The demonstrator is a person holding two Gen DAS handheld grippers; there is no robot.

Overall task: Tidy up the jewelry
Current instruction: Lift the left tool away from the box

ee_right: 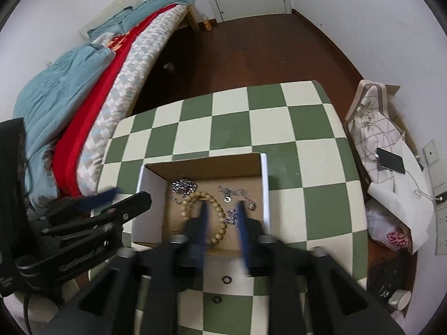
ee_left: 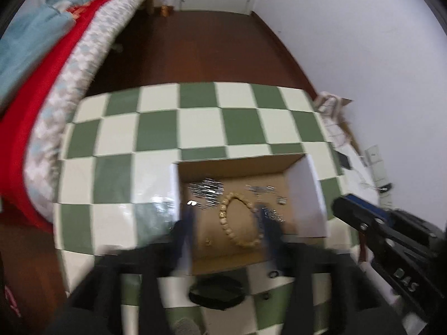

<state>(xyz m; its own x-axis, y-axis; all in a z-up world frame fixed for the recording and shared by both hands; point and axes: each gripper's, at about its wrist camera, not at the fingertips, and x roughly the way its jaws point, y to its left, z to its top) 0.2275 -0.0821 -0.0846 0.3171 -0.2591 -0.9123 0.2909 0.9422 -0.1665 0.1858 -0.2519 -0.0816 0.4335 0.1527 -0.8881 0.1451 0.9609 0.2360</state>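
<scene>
Cardboard box (ee_right: 201, 164) holds bead bracelet (ee_right: 208, 217); right claw (ee_right: 222, 209) apart, left claw (ee_left: 226, 212) seemingly apart, blurred

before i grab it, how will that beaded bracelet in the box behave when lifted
The beaded bracelet is a loop of separate round beads, so it will probably sag and swing rather than hold its ring shape. The smooth beads may slip between the right gripper fingers. It likely weighs little, and could snag the silver chains beside it.
</scene>
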